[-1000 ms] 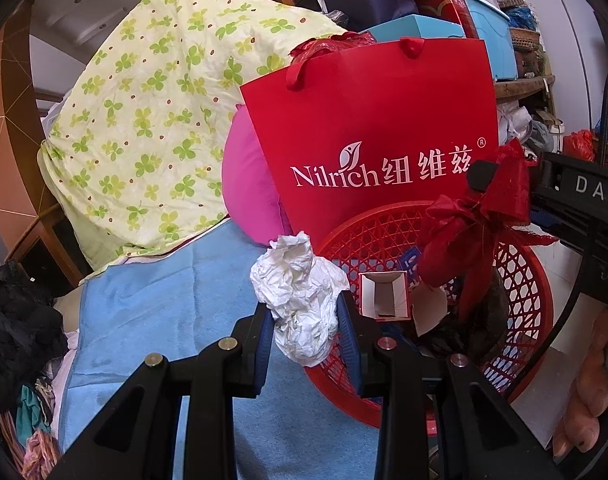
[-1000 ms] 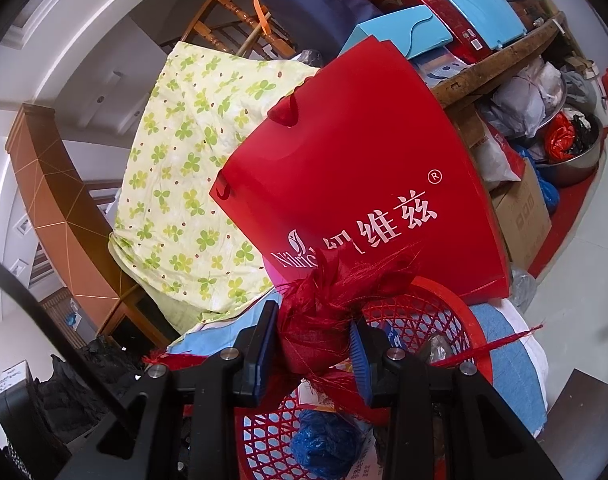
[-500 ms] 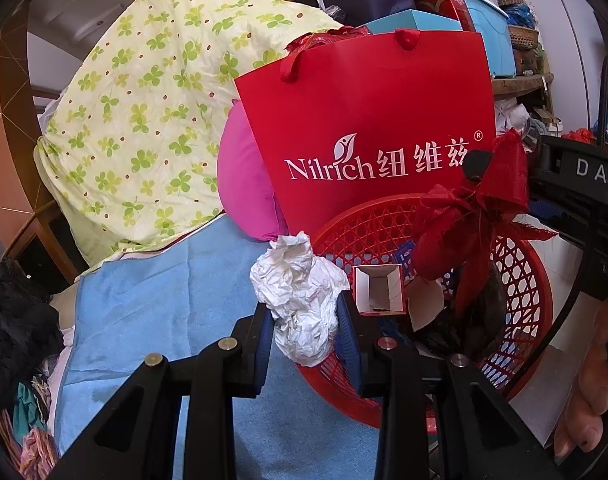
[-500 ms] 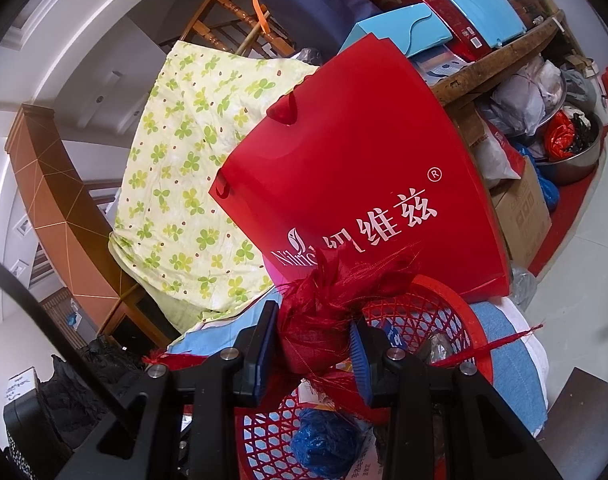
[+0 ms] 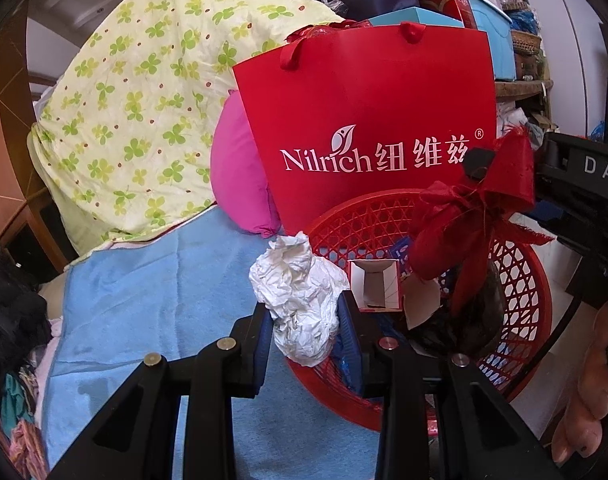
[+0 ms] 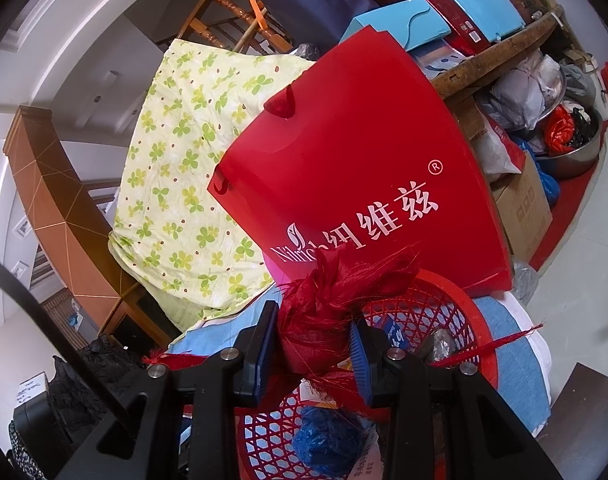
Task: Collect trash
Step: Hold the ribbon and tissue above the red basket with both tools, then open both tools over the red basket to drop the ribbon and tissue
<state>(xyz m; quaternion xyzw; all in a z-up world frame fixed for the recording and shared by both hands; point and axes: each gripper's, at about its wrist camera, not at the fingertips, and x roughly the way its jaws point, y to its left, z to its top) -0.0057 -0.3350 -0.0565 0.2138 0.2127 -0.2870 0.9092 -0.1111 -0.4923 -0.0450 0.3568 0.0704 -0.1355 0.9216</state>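
Left wrist view: left tool (image 5: 304, 322) grips crumpled tissue (image 5: 300, 296), now nearer the red basket (image 5: 519, 276) rim at 3 o'clock; right tool (image 6: 313, 342) clamps red ribbon (image 6: 327, 300), seemingly unmoved; drop pending.

Left gripper (image 5: 305, 316): jaws partly closed, pads pressing a wad of white paper (image 5: 298, 300) from both sides; wad bulges above the fingertips. Right gripper (image 6: 313, 336): jaws partly closed on a red ribbon bundle (image 6: 327, 304), held clear above. In the left view the right gripper (image 5: 503, 184) sits at right, ribbon hanging; bare fingers (image 5: 587, 396) low right.
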